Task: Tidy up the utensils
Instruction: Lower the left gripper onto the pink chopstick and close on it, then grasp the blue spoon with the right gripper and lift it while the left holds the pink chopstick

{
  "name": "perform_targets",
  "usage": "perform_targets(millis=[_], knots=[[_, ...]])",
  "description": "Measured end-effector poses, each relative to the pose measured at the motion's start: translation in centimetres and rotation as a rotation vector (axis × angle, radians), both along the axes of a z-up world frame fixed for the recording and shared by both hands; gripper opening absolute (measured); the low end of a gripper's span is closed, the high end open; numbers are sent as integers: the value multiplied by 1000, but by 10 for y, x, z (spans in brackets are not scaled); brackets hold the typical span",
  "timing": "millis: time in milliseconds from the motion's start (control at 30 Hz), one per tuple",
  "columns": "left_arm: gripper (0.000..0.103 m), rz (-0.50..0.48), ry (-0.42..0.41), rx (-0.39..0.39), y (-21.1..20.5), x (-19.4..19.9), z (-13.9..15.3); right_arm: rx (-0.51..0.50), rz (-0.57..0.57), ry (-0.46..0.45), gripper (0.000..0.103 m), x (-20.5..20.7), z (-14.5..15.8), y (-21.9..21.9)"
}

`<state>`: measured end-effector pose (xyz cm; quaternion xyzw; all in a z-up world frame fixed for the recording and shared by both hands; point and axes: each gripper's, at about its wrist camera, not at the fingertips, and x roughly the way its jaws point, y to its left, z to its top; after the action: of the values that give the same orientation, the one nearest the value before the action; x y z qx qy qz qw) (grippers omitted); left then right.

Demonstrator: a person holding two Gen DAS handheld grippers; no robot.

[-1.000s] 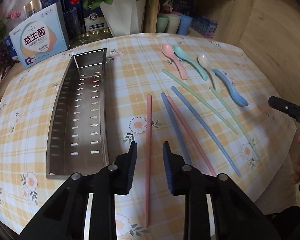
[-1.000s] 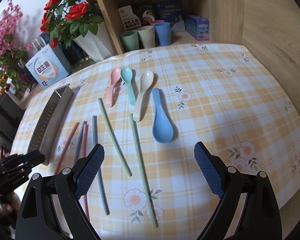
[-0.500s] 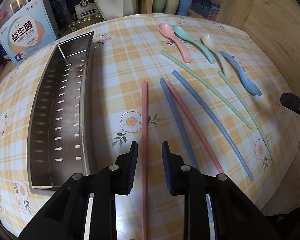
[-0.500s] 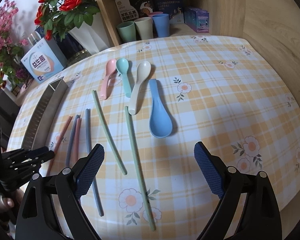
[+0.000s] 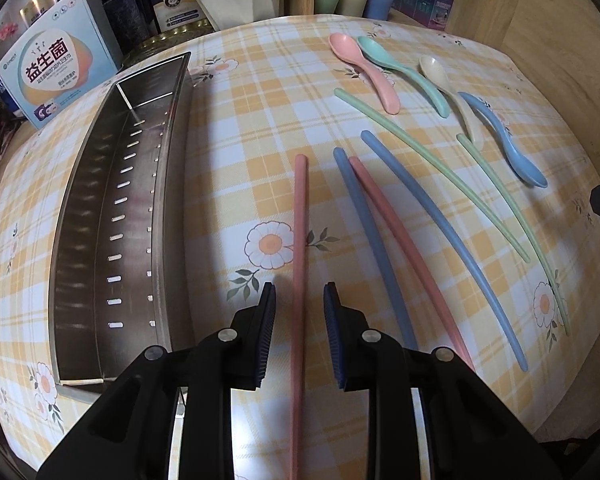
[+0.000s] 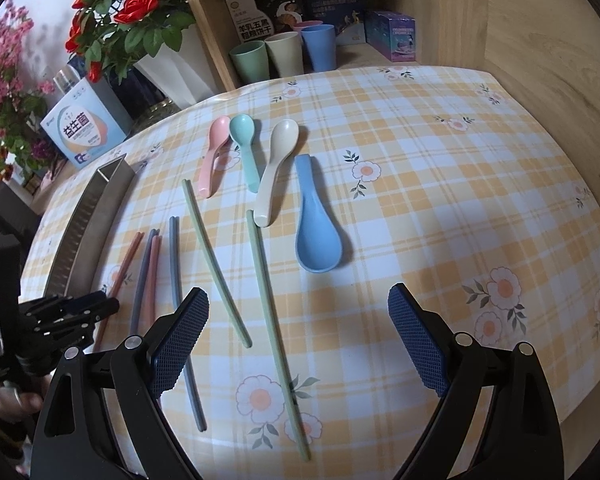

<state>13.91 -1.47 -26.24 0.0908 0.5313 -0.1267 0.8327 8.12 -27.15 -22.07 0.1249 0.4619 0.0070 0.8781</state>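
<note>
On the checked surface (image 5: 240, 128), the left claw (image 5: 299, 312) sits low with its two pads narrowly parted on either side of a pink chopstick (image 5: 300, 248), which lies flat between them; no pad visibly touches it. Just left of this claw lies a long metal tray (image 5: 80, 240) with slotted holes in its floor, holding no utensil. To the right of the pink chopstick lie a blue chopstick (image 5: 370, 236) and a second pink chopstick (image 5: 400, 240) side by side, then another blue chopstick (image 5: 444, 240), then two green chopsticks (image 5: 428, 168). Beyond them lie four spoons: pink (image 5: 364, 70), teal (image 5: 404, 72), cream (image 5: 452, 96) and blue (image 5: 508, 144). The right claw (image 6: 298, 340) hangs above the surface with its pads spread wide, holding nothing; the nearer green chopstick (image 6: 276, 304) runs beneath the gap, and the blue spoon lies just ahead. Cups (image 6: 284, 54) stand on a shelf behind.
</note>
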Motion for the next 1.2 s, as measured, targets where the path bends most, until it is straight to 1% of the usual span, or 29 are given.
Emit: perform_targets(millis=[133, 233, 333, 433, 500, 600, 767, 933, 1000, 1133, 1200], knots=[[6, 2, 7, -13, -1, -6, 0, 11, 2, 5, 88, 1, -2, -2], [6, 13, 10, -46, 0, -10, 0, 24, 16, -1, 88, 5, -4, -6], [6, 36, 4, -79, 3, -13, 2, -12, 51, -32, 88, 13, -5, -9], [6, 60, -14, -94, 6, -13, 7, -38, 76, -56, 87, 24, -5, -13], [6, 76, -31, -110, 9, -13, 13, -42, 91, -62, 79, 37, -6, -17], [6, 92, -51, -129, 12, -13, 19, -43, 103, -61, 75, 55, -11, -18], [6, 94, -77, -146, 14, -15, 27, -38, 107, -20, 56, 88, -27, -15], [6, 86, -93, -149, 12, -18, 31, -26, 72, 20, 49, 111, -42, -12], [6, 91, -98, -156, 14, -20, 32, -40, 71, 32, 48, 116, -46, -7], [6, 97, -98, -167, 16, -21, 31, -69, 19, 72, 38, 120, -53, -5], [6, 99, -98, -171, 17, -23, 31, -69, 2, 69, 37, 118, -54, -5]])
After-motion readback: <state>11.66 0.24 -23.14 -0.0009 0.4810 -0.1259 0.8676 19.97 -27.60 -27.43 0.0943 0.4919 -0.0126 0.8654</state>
